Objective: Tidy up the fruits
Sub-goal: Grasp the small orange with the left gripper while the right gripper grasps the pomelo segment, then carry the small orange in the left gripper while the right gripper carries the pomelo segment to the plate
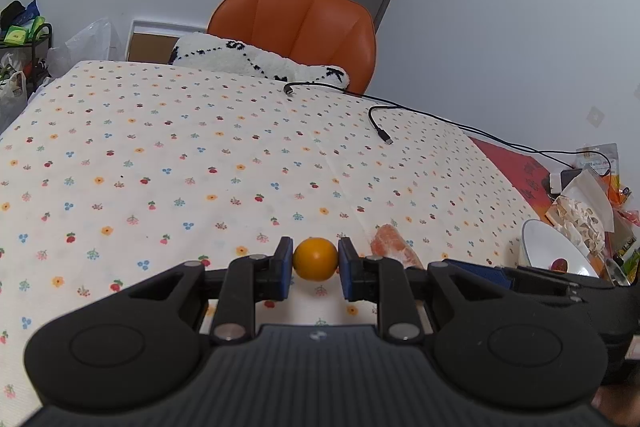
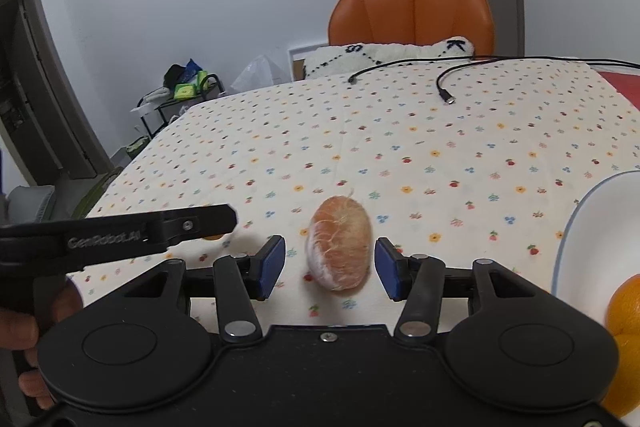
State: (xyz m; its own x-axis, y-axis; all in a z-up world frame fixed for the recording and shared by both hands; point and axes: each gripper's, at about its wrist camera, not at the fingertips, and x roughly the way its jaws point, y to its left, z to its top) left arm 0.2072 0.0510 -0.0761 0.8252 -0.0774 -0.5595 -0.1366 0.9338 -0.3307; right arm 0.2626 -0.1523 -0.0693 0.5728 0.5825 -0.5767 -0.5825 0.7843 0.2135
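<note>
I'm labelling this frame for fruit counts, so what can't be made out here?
- Bowl: cut off by the right wrist view's edge; its orange only partly shows.
- Left wrist view: right claw hides most of the peeled fruit.
- Small orange: underside hidden; table contact unclear.

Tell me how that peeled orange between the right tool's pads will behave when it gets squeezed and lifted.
The peeled orange looks soft, bare segments under white pith, so a hard squeeze would probably bruise or split it. Its oval shape lying on the cloth suggests it may rock but not roll far. The right tool stands open around it.
</note>
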